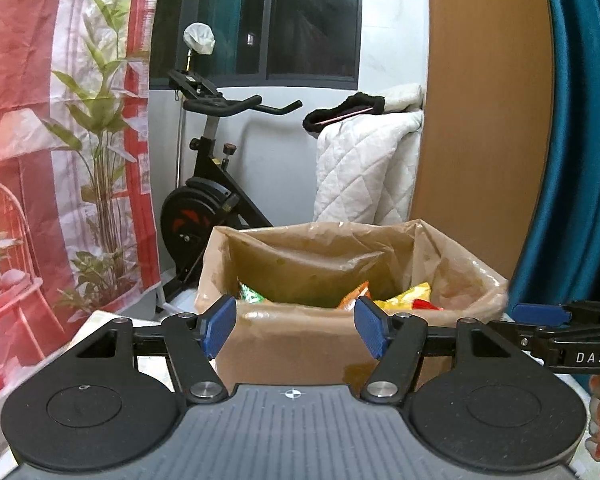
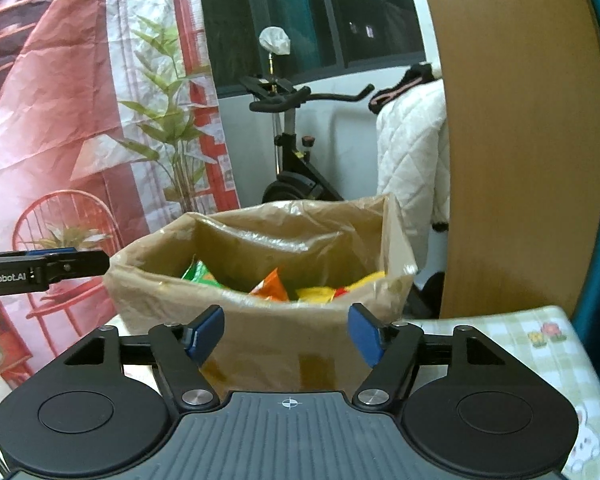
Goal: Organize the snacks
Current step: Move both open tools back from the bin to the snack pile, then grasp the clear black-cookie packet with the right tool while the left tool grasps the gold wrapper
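Observation:
A cardboard box (image 1: 292,340) lined with a clear plastic bag stands on the table just ahead of both grippers; it also shows in the right wrist view (image 2: 260,332). Inside lie a green snack packet (image 2: 198,274), an orange one (image 2: 270,286) and yellow ones (image 2: 320,294); the left wrist view shows the yellow ones (image 1: 408,300) too. My left gripper (image 1: 296,328) is open and empty in front of the box. My right gripper (image 2: 286,332) is open and empty, also facing the box. Each gripper shows at the edge of the other's view.
A checked tablecloth (image 2: 540,344) covers the table at right. Behind the box stand an exercise bike (image 1: 212,184), a white quilt over a rack (image 1: 364,172), a wooden panel (image 1: 484,100), a teal curtain (image 1: 580,140) and a printed red backdrop (image 1: 40,140).

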